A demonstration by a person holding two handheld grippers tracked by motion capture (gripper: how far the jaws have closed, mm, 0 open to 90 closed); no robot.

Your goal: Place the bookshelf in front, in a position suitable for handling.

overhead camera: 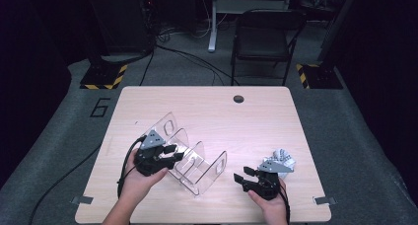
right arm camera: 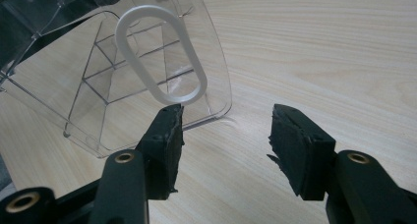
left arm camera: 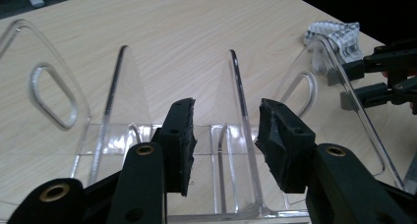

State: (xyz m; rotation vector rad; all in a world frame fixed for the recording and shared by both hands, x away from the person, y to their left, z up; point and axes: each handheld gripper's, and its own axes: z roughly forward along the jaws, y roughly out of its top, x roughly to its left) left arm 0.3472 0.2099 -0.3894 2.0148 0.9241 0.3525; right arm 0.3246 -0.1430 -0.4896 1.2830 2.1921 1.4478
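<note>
Clear plastic rack (overhead camera: 190, 158) sits in the middle of the table. Left gripper (overhead camera: 170, 156) is wide, a divider between its jaws; right gripper (overhead camera: 242, 179) wide, empty. A bump could tip the rack.

I see a light wood table (overhead camera: 207, 106) with a round hole (overhead camera: 238, 98) near its far edge, on grey carpet (overhead camera: 64, 131). Beyond it a black folding chair (overhead camera: 263, 37), two hazard-striped stand bases (overhead camera: 103, 76), loose cables (overhead camera: 182, 50) and dark surroundings
</note>
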